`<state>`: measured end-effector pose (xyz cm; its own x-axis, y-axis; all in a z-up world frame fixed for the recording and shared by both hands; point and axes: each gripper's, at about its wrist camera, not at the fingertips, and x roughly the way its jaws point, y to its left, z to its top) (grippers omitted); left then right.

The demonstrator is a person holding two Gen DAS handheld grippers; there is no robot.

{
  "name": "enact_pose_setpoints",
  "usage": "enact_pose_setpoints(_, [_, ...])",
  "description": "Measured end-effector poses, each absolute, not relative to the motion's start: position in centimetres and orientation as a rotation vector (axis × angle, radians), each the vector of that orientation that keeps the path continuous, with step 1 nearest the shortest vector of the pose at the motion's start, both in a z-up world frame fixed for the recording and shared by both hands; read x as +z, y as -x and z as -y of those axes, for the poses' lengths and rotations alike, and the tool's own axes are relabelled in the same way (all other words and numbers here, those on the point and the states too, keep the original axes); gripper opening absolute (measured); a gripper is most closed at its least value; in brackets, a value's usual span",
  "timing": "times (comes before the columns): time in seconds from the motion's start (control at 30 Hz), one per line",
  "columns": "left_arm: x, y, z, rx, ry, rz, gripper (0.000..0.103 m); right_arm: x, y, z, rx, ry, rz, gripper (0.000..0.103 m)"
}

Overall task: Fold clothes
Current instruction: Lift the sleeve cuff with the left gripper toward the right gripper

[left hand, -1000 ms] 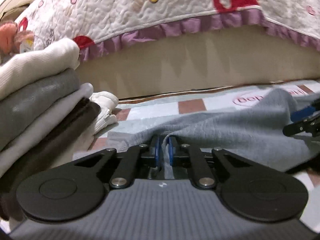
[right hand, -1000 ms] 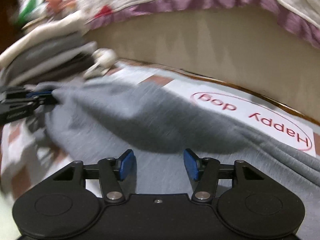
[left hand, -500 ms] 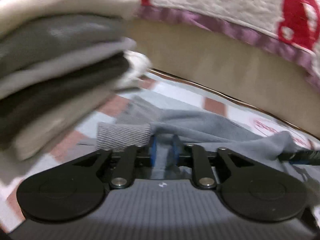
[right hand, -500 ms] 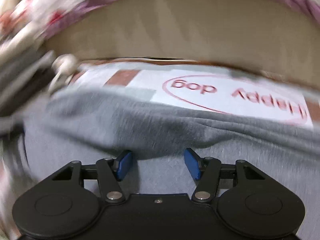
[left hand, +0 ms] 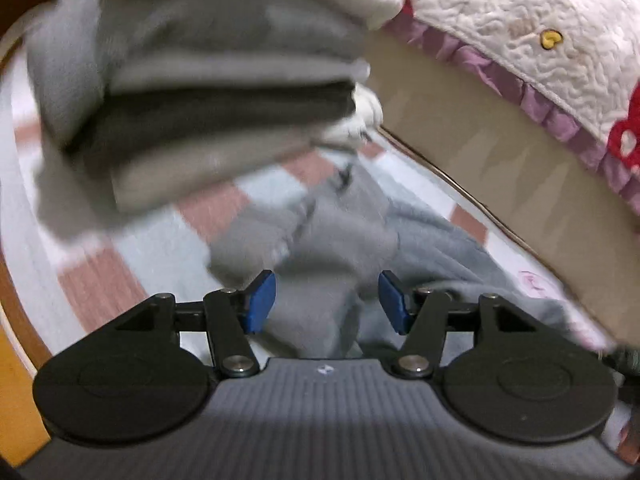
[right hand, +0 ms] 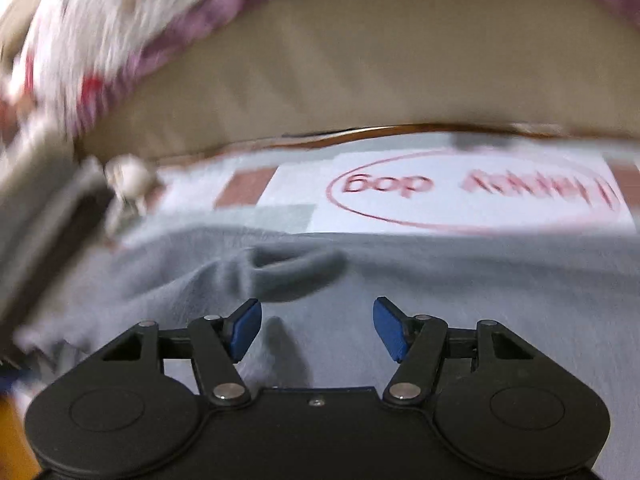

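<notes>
The left gripper has its jaws opening, blue pads spread with a rumpled fold of the grey garment lying between them but not pinched. The right gripper is opening too, its pads clear of the same garment, which lies flat beneath it on the checked mat printed "Happy dog". The cloth looks soft, light and limp, a thick knit that will sag and bunch if lifted at one point, so it is best taken at an edge or corner with both grippers and drawn taut. There is one garment to fold, two grippers, and one stack of folded clothes just beside the left gripper, about five layers though blur hides the count. A quilted bedspread hangs behind.
</notes>
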<state>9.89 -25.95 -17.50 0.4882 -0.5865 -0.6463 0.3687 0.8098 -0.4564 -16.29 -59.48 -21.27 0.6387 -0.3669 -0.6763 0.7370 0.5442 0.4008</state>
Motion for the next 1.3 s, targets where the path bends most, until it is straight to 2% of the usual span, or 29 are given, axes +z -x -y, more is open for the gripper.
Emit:
enact_pose_setpoints(0.1, [-19.5, -9.8, 24.8, -0.536, 0.433, -0.971, 0.056, -19.3, 20.5, 56.7, -0.86, -0.671, -0.566, 0.069])
enact_pose_setpoints(0.2, [-20.4, -9.7, 25.0, -0.557, 0.443, -0.982, 0.059, -16.8, 23.0, 54.9, -0.948, -0.621, -0.499, 0.071])
enact_pose_setpoints(0.43, [-22.2, -10.0, 26.4, -0.553, 0.344, -0.868, 0.067, -16.4, 21.5, 55.6, -0.761, -0.609, -0.492, 0.071])
enact_pose_setpoints(0.47, [-22.3, -10.4, 27.1, -0.562, 0.314, -0.851, 0.069, -16.8, 21.0, 55.6, -0.756, -0.603, -0.483, 0.071])
enact_pose_setpoints(0.57, [-22.4, -11.8, 28.4, -0.591, 0.292, -0.822, 0.082, -18.7, 20.1, 55.2, -0.716, -0.627, -0.46, 0.071])
enact_pose_setpoints(0.63, [-22.6, -13.3, 28.7, -0.616, 0.331, -0.824, 0.085, -19.6, 19.0, 55.0, -0.734, -0.632, -0.457, 0.071])
enact_pose_setpoints(0.67, [-22.6, -14.0, 28.8, -0.632, 0.345, -0.823, 0.082, -19.8, 18.5, 55.0, -0.72, -0.621, -0.464, 0.071])
enact_pose_setpoints(0.7, [-22.4, -14.4, 29.0, -0.663, 0.351, -0.809, 0.064, -20.0, 17.9, 54.8, -0.688, -0.595, -0.478, 0.071])
enact_pose_setpoints(0.73, [-21.9, -14.4, 29.2, -0.689, 0.331, -0.781, 0.054, -20.2, 17.2, 54.5, -0.668, -0.559, -0.498, 0.071])
enact_pose_setpoints(0.77, [-20.9, -14.0, 29.7, -0.701, 0.281, -0.742, 0.04, -20.5, 16.7, 54.4, -0.669, -0.526, -0.524, 0.071])
enact_pose_setpoints(0.8, [-19.8, -13.5, 30.0, -0.71, 0.24, -0.704, 0.035, -20.8, 16.3, 54.2, -0.678, -0.506, -0.548, 0.071])
enact_pose_setpoints(0.87, [-17.4, -12.5, 30.0, -0.718, 0.236, -0.639, 0.034, -21.6, 16.1, 54.3, -0.668, -0.514, -0.572, 0.071])
enact_pose_setpoints(0.97, [-16.3, -12.3, 31.2, -0.73, 0.142, -0.585, 0.036, -23.1, 16.7, 54.6, -0.679, -0.557, -0.595, 0.071])
enact_pose_setpoints(1.03, [-18.3, -13.8, 32.1, -0.683, 0.116, -0.694, 0.041, -24.2, 17.7, 54.6, -0.675, -0.587, -0.579, 0.071])
enact_pose_setpoints(1.1, [-20.2, -15.3, 30.9, -0.639, 0.248, -0.821, 0.053, -23.9, 17.3, 54.4, -0.694, -0.588, -0.613, 0.071])
enact_pose_setpoints(1.13, [-20.8, -15.6, 30.1, -0.627, 0.312, -0.859, 0.054, -23.6, 17.0, 54.3, -0.707, -0.588, -0.637, 0.071])
enact_pose_setpoints(1.17, [-20.6, -15.3, 29.6, -0.634, 0.305, -0.86, 0.054, -23.5, 16.8, 54.2, -0.717, -0.605, -0.634, 0.076])
enact_pose_setpoints(1.2, [-20.3, -15.1, 29.1, -0.638, 0.293, -0.861, 0.056, -23.7, 16.7, 54.2, -0.708, -0.638, -0.612, 0.084])
enact_pose_setpoints(1.3, [-19.0, -13.7, 27.8, -0.599, 0.231, -0.863, 0.065, -23.8, 16.6, 54.5, -0.696, -0.719, -0.553, 0.087])
